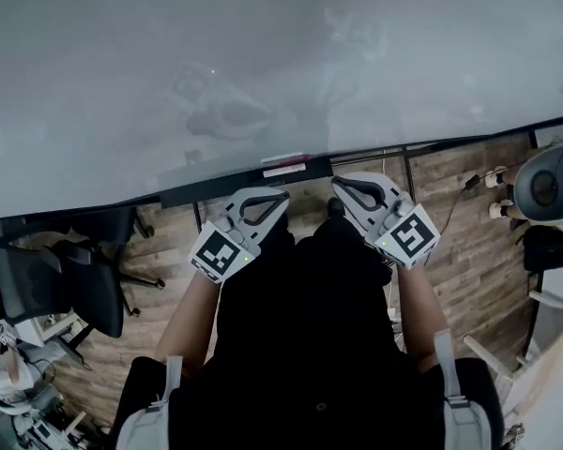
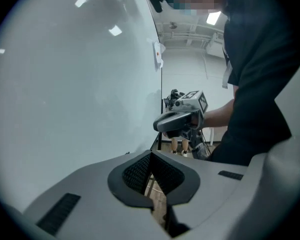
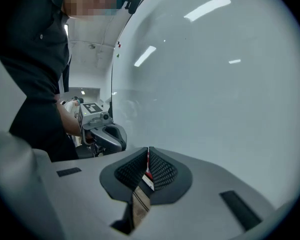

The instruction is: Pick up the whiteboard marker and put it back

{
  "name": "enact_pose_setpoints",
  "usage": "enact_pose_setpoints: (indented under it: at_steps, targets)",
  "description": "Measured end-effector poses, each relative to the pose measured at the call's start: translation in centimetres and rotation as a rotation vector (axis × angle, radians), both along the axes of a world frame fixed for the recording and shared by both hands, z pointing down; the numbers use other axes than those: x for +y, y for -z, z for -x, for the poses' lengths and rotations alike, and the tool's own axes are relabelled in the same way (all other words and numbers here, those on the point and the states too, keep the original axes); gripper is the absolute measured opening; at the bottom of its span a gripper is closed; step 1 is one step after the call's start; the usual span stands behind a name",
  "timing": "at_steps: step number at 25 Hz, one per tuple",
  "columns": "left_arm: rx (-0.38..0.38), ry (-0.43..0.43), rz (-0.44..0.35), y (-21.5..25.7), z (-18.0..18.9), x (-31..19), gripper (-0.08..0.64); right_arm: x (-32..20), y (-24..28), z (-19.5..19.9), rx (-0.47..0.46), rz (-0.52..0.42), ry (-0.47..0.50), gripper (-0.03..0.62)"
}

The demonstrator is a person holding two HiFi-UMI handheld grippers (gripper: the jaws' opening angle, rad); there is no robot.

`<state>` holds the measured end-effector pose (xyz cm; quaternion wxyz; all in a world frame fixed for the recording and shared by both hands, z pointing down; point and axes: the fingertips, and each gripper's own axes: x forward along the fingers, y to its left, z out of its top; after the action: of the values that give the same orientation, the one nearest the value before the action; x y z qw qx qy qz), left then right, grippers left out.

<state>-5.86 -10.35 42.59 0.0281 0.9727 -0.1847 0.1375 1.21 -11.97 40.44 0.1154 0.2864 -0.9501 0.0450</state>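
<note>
Whiteboard (image 1: 263, 64) fills upper view; dark tray ledge (image 1: 220, 189) runs along its lower edge. Left gripper (image 1: 280, 198) and right gripper (image 1: 340, 185) hover side by side just below ledge, jaws of both pressed together, nothing held. Whiteboard marker (image 1: 284, 165), small, red-and-white, lies on ledge between gripper tips, just beyond them, untouched.
</note>
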Motion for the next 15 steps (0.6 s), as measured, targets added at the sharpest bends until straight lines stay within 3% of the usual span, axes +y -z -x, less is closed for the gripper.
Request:
enact_pose_setpoints:
  at_steps: [6,15]
  targets:
    - [-0.157,0.093,-0.086,-1.4,-1.5,-1.0,0.011,-1.2,0.3,-2.0,0.054,-0.030,0.139,0.020]
    - [-0.419,0.202,-0.141,-4.4,-1.3,-2.7,0.012,-2.3,-0.5,-3.5,0.080,-0.018,0.246,0.020]
